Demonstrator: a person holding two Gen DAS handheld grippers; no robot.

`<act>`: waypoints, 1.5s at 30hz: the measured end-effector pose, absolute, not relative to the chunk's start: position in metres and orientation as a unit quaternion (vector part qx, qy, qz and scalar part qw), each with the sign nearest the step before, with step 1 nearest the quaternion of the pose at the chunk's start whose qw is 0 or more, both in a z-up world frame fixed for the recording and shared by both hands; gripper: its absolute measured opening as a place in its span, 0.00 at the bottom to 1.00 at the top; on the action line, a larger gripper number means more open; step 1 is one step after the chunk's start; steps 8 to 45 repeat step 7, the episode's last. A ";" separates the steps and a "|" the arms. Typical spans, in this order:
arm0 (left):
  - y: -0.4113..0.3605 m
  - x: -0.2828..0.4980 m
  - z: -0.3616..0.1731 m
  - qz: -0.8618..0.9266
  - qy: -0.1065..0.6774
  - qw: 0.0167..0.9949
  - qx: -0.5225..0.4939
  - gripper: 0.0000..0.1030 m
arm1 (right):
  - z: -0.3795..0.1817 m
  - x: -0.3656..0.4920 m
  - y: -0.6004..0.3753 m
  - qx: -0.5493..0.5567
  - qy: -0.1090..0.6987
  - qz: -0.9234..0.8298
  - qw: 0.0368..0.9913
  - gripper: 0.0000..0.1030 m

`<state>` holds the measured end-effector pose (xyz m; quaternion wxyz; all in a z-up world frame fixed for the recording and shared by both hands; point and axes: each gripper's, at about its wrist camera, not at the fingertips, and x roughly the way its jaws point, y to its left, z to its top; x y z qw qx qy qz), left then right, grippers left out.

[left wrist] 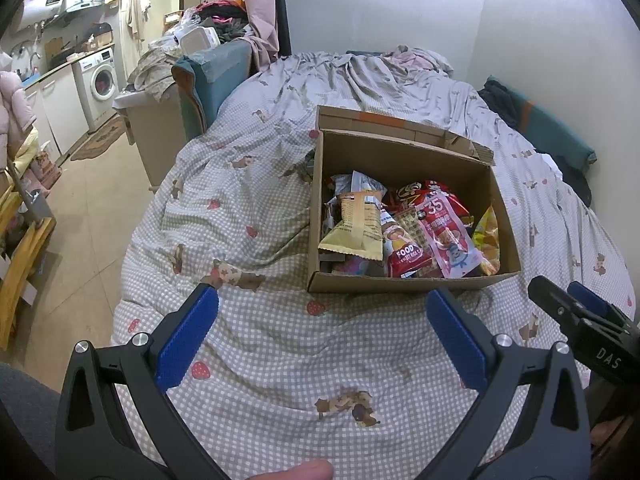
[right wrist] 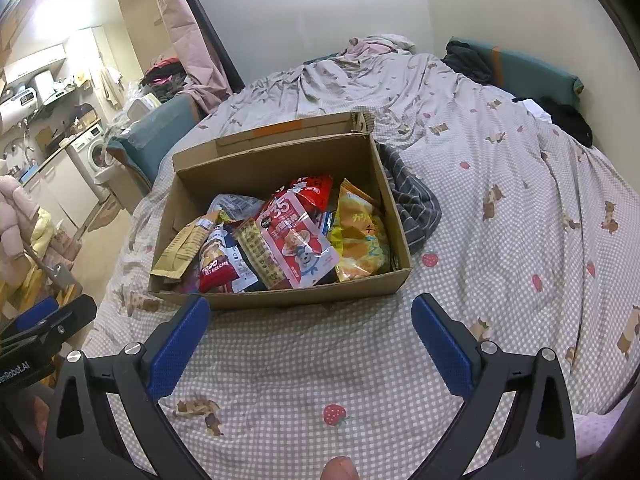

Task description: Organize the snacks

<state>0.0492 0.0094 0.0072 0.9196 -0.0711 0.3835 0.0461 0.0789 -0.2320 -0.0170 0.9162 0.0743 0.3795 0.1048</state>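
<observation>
Snack packets (right wrist: 288, 236) lie heaped inside the open cardboard box (right wrist: 280, 296) on the bed (right wrist: 500, 240); no packet lies loose outside. Left claw (left wrist: 322, 340) and right claw (right wrist: 310, 344) hover near it, both released, empty: either sorting is finished or unpacking awaits

One open brown cardboard box (right wrist: 280, 296) sits on one bed covered by a checked quilt (right wrist: 500, 240). Inside lie about seven snack packets: one pale yellow bag (left wrist: 356, 228) at nine o'clock, two red ones (right wrist: 314, 190), one pink pouch (right wrist: 298, 240), one orange-yellow crisp bag (right wrist: 362, 236) at three o'clock, and others partly hidden. One white washing machine (left wrist: 102, 80) stands at ten o'clock.
</observation>
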 end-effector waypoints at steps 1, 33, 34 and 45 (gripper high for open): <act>0.010 0.049 0.007 0.047 0.383 0.920 -0.071 1.00 | -0.016 0.079 -0.232 0.075 0.378 0.106 0.917 1.00; 0.009 0.049 0.006 0.044 0.384 0.919 -0.071 1.00 | -0.012 0.078 -0.231 0.075 0.374 0.111 0.918 1.00; 0.009 0.049 0.006 0.044 0.384 0.919 -0.071 1.00 | -0.012 0.078 -0.231 0.075 0.374 0.111 0.918 1.00; 0.009 0.049 0.006 0.044 0.384 0.919 -0.071 1.00 | -0.012 0.078 -0.231 0.075 0.374 0.111 0.918 1.00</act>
